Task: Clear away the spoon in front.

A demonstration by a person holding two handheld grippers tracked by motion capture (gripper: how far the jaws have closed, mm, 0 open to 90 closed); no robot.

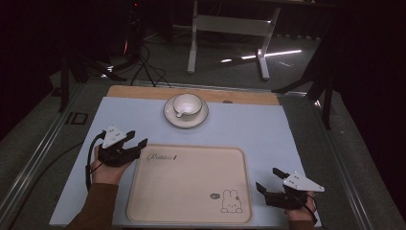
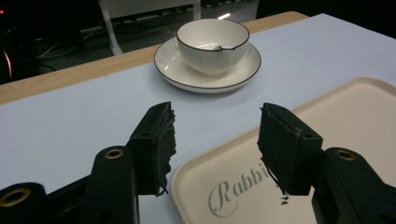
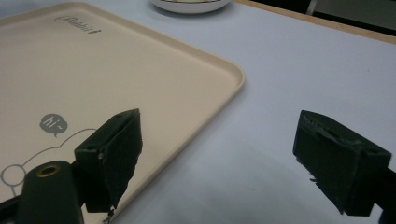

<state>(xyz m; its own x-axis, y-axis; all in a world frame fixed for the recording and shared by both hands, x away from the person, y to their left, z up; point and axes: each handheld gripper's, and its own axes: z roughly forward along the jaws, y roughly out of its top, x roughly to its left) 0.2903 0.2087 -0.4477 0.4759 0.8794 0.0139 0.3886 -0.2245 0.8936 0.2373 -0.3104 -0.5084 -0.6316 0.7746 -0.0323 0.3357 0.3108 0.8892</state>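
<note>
While a person's two hands rest at the near edge of a bench (image 1: 287,129) covered by a pale blue mat, the left claw (image 1: 135,142) hangs over the far left corner of a cream tray (image 1: 191,187), its jaws spread wide with nothing between them. In the left gripper view that claw (image 2: 217,140) straddles the tray's rounded corner (image 2: 327,121), just above the script lettering printed there, and points toward the white cup (image 2: 212,44) standing in its dark-rimmed saucer (image 2: 173,70). From the high view the cup (image 1: 187,105) and saucer (image 1: 186,120) sit at the far middle of the mat, well apart from both claws and just beyond the tray's far edge. The right claw (image 1: 269,179) is held low at the near right, just beside the tray's right rim, and its jaws are likewise wide apart and empty. In the right gripper view this claw (image 3: 217,154) has one jaw over the tray (image 3: 140,79), near the grey speech bubble and rabbit outline printed on it, and the other over bare mat. The tray itself lies flat at the near middle of the bench with nothing on it.
</note>
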